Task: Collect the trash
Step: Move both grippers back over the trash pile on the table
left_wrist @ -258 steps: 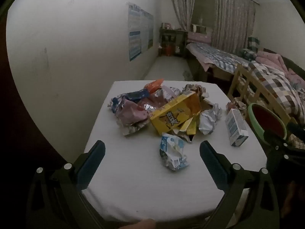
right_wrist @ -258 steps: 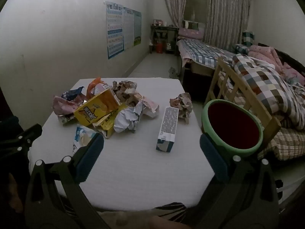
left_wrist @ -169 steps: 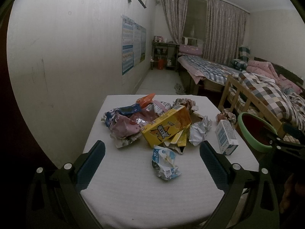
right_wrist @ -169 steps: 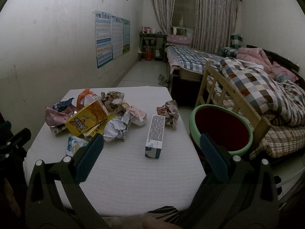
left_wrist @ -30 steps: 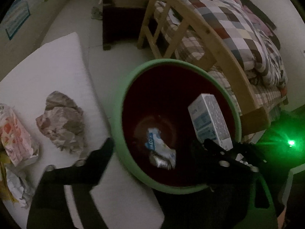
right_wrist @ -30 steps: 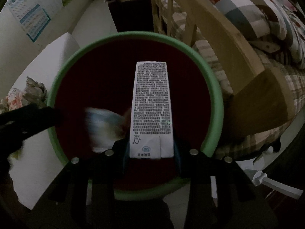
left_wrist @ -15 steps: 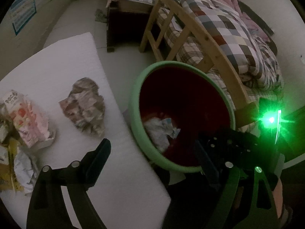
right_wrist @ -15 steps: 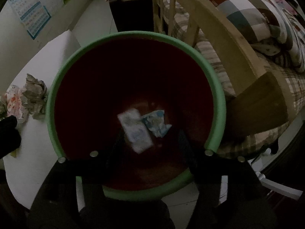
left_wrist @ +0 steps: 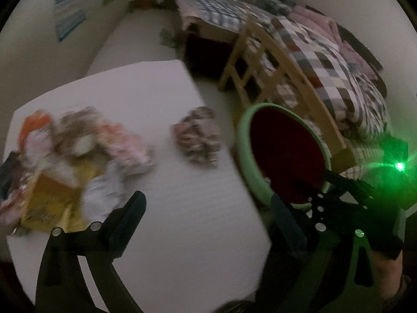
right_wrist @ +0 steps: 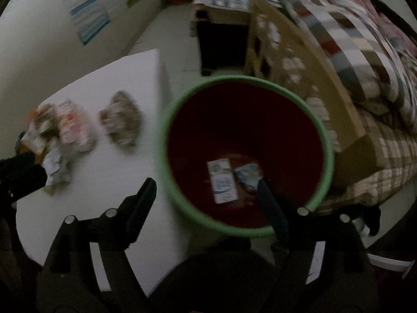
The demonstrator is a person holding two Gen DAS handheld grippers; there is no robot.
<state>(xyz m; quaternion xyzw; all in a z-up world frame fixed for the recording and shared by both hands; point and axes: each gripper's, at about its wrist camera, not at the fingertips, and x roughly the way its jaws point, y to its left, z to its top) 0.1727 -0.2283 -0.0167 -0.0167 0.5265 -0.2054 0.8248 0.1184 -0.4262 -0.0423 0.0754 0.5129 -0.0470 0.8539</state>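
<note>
The green-rimmed bin [right_wrist: 250, 79] with a dark red inside stands off the table's right edge. At its bottom lie a white carton [right_wrist: 222, 184] and a crumpled blue-white wrapper [right_wrist: 247, 173]. My right gripper [right_wrist: 208, 200] hangs above the bin's near rim, its jaws opening with nothing between them. My left gripper [left_wrist: 208, 216] is over the white table [left_wrist: 182, 247], jaws opening and empty. A crumpled paper ball [left_wrist: 198, 138] lies ahead of it, near the bin [left_wrist: 242, 135]. A blurred pile of wrappers and a yellow box [left_wrist: 52, 193] fills the table's left side.
A wooden chair back [left_wrist: 284, 78] stands just behind the bin, with a bed under a checked quilt [left_wrist: 338, 60] beyond it. The wall with posters [right_wrist: 88, 18] runs along the left. Bare floor [left_wrist: 146, 34] lies past the table's far edge.
The right gripper let go of the carton, which dropped to the bin's bottom beside the wrapper. Both grippers rose and drew back; the left one swung left over the table.
</note>
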